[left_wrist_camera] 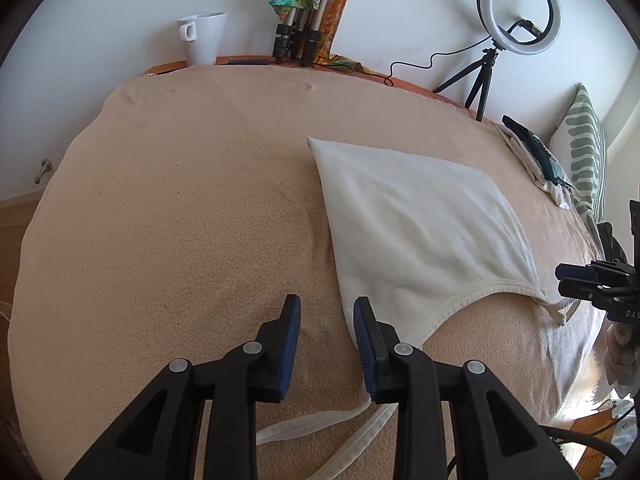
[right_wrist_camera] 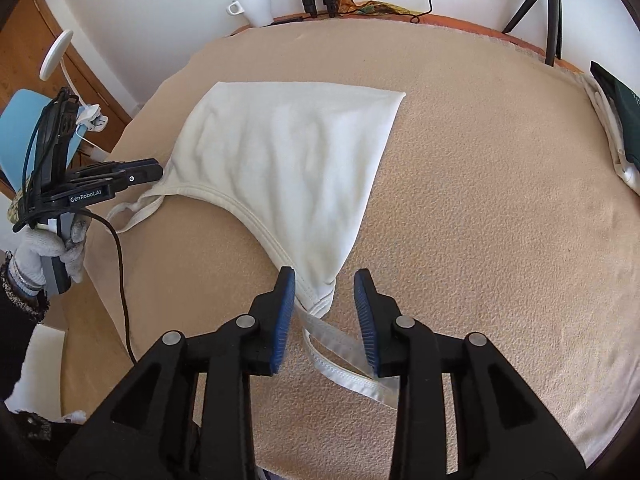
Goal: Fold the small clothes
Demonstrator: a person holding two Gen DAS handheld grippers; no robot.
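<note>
Between right fingers [right_wrist_camera: 364, 312]: top's strap [right_wrist_camera: 344, 344].

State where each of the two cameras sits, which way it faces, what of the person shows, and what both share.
Left wrist: on the left gripper, angled down at the beige blanket; the right gripper shows at the edge.
Right wrist: on the right gripper, over a strap; gloved left hand shows.
Shared: white top, mug, tripod.
</note>
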